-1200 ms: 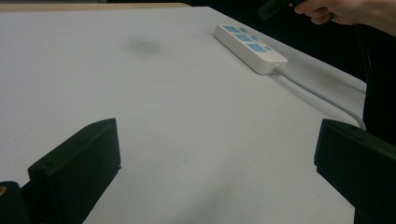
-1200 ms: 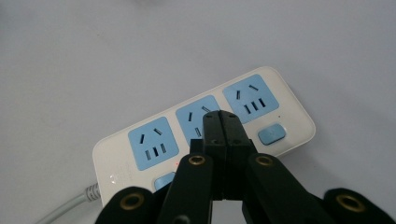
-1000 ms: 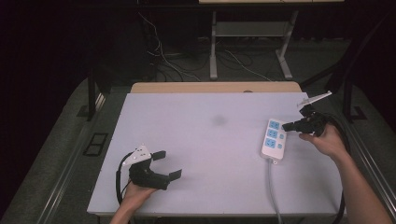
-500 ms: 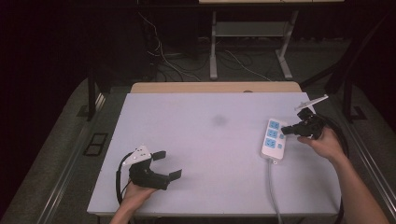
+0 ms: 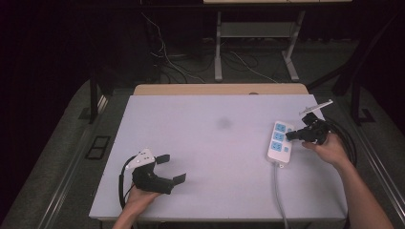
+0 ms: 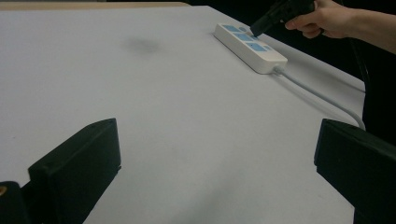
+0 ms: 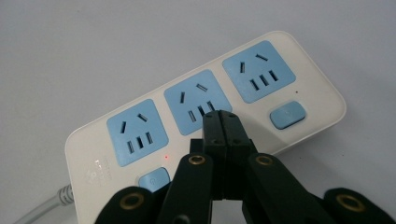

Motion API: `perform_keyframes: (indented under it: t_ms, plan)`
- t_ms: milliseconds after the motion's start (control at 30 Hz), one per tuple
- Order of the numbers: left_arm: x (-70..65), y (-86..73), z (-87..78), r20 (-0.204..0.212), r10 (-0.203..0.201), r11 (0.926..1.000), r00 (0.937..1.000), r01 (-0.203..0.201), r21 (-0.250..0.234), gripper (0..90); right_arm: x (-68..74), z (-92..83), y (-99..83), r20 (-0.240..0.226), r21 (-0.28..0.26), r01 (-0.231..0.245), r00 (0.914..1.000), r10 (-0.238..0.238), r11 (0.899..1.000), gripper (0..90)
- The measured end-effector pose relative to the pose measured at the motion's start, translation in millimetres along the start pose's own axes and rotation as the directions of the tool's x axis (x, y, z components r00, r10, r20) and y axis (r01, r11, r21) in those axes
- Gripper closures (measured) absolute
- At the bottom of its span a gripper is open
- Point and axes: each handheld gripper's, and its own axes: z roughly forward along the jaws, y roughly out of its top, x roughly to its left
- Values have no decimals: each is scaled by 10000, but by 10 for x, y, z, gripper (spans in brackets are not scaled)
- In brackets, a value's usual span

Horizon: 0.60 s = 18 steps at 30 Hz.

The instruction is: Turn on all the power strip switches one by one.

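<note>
Right gripper (image 7: 223, 119): black fingers pressed together with nothing between, tips just over the middle of the white three-socket plastic power strip with pale blue socket faces (image 7: 205, 105), beside the middle socket; actual contact with the casing impossible to confirm. Same gripper (image 5: 292, 136) seen from above at the strip's right edge, held in the right hand (image 5: 328, 149); from the left gripper view, its tip (image 6: 256, 31) over the strip's top face.

Left gripper (image 5: 167, 168): black fingers spread wide, holding nothing, resting low over the near left part of the white table (image 5: 205, 143), well apart from the strip; left hand (image 5: 139, 196) cut off by the bottom edge.

Power strip (image 5: 279, 141) lying flat near the table's right edge, its grey cable (image 5: 278, 191) running toward the near edge. Two pale blue buttons on the casing (image 7: 288, 115), a small red light lit beside the lower one. Faint embossed mark near the cable end (image 7: 100, 168), too dim to read. Lower button partly hidden behind the gripper's body. Dim grey smudge on the table top (image 5: 223, 123), nature unclear
</note>
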Motion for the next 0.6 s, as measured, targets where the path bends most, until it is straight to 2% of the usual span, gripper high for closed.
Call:
perform_keyframes:
  t_ms: [333, 500, 600]
  plan:
    - [-3, -1, 4, 14, 12, 10000, 10000, -12, 15, 0, -10, 15, 1, 56, 8, -151, 9999, 151, 9999, 900]
    - [-8, -1, 7, 22, 28, 10000, 10000, -28, 24, 0, -3, 22, -22, 97, -120, -116, 9999, 117, 9999, 900]
    - [-8, 0, 7, 16, 34, 10000, 10000, -34, 26, 0, -20, 22, -46, -9, -258, -265, 9996, 265, 9993, 900]
